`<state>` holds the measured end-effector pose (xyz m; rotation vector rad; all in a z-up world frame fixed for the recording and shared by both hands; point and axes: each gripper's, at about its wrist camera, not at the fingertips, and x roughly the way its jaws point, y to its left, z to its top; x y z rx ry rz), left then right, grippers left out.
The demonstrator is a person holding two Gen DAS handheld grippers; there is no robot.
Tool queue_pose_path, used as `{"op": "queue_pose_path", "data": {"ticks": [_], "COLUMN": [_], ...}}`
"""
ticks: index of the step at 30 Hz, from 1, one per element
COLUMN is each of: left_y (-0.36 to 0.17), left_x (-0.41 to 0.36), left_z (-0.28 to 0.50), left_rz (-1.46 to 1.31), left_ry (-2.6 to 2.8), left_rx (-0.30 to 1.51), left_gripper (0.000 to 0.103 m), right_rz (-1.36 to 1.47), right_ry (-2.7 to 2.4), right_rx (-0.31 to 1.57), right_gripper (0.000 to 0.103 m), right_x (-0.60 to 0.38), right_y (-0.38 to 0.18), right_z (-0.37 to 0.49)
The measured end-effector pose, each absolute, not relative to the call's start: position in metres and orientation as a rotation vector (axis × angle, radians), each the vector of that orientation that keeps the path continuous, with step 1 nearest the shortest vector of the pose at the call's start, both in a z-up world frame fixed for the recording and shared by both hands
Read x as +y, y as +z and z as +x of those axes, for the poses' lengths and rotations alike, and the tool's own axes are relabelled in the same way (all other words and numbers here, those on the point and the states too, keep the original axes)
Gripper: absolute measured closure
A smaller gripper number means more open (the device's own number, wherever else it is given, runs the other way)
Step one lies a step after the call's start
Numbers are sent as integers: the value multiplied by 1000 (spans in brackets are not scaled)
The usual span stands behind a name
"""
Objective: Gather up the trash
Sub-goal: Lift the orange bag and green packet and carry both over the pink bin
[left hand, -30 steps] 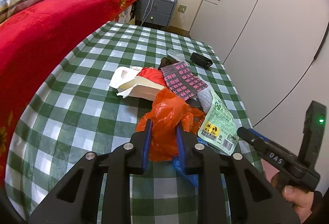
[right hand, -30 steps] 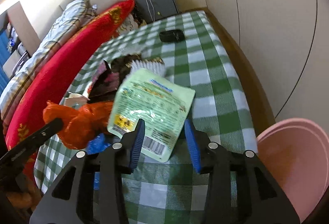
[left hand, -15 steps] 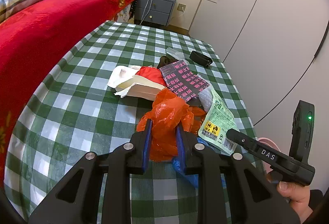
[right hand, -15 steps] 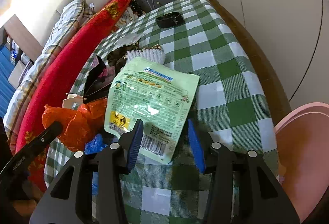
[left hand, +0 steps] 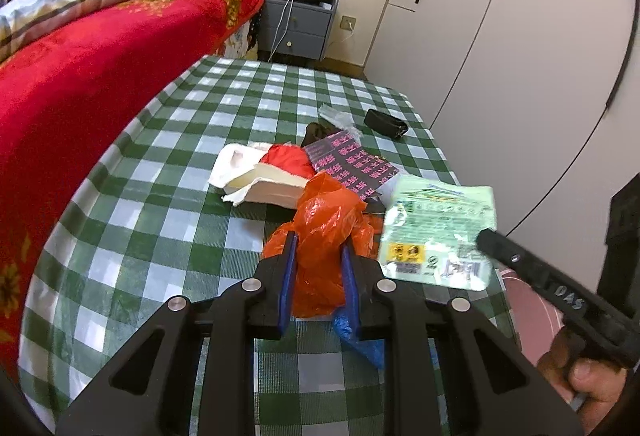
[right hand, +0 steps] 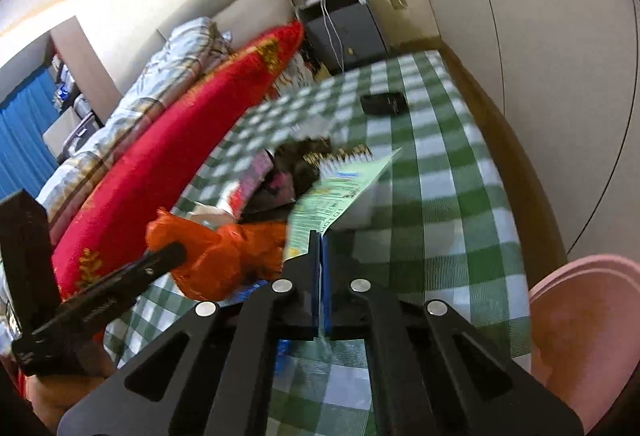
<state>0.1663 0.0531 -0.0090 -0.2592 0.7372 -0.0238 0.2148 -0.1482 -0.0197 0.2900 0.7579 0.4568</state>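
Observation:
My left gripper (left hand: 318,244) is shut on a crumpled orange plastic bag (left hand: 328,224) over the green checked table (left hand: 168,204). My right gripper (right hand: 321,242) is shut on the edge of a pale green snack packet (right hand: 336,196) and holds it tilted, lifted off the table; the packet also shows in the left wrist view (left hand: 436,232). The orange bag shows left of it in the right wrist view (right hand: 224,256). More trash lies behind: white foam pieces (left hand: 256,180), a red wrapper (left hand: 290,162), a dark pink-printed packet (left hand: 354,168).
A pink bin (right hand: 584,336) stands at the table's right edge. A blue scrap (left hand: 360,340) lies under my left gripper. A black case (left hand: 386,122) sits far back. A red blanket (left hand: 80,84) borders the table's left side.
My right gripper has shut on the green packet and lifted it off the table, tilting it. My left gripper still holds the orange bag, little moved.

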Motion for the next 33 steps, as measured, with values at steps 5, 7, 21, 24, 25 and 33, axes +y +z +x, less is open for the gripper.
{"op": "queue_pose_path", "data": {"ticks": [5,7,21,24,25,33], "left_y": [2,6,31,35,37,45], "left_x": [50,48,42,38,37,28], "left_z": [158,153,108,102,100,89], "left_rz": [-232,-222,-166,-151,-147,-133], "left_ry": [-26,-26,-41,-49,-53,-72], "left_rx": [702,690,614,601,596,572], "left_gripper": [84,84,85,85,85,85], "right_rz": [261,248,44,29,23,-2], "right_ry": [437,433,355,341,333,291], "right_rx": [728,721,629,621,618,606], "right_gripper": [102,102,102,102,102,102], "right_x": [-155,-157,-159,-163,-165,-177], "right_y": [-6,0,48,54,56,65], "right_z": [201,194,132,120,117,94]}}
